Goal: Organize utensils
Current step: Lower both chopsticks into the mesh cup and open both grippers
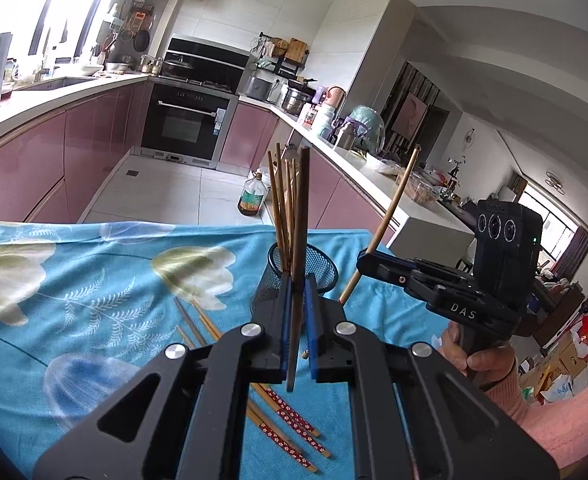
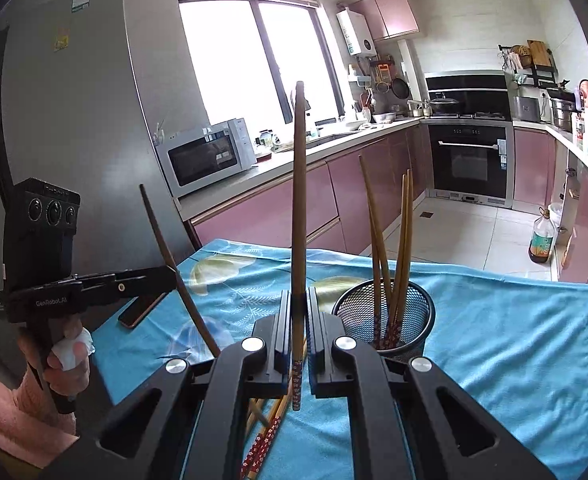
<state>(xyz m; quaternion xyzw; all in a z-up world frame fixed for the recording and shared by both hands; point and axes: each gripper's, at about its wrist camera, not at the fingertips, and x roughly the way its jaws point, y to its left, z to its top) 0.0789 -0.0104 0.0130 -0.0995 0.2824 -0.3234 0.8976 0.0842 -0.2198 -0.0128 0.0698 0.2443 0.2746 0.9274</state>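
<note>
now one dark wooden chopstick (image 1: 299,240) is clamped upright in the left gripper (image 1: 297,312), a paler one (image 2: 299,216) in the right gripper (image 2: 296,320); each should be lowered into the black mesh cup (image 2: 386,316) on the worktop (image 2: 514,344).

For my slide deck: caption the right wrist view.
Right tool shut on a chopstick, beside the mesh holder of chopsticks on blue cloth.

Blue floral tablecloth (image 1: 94,264): mesh cup (image 2: 386,316), loose chopsticks (image 1: 290,420), phone (image 2: 142,310).

Blue floral tablecloth (image 1: 94,272); black holder (image 2: 386,316).
</note>
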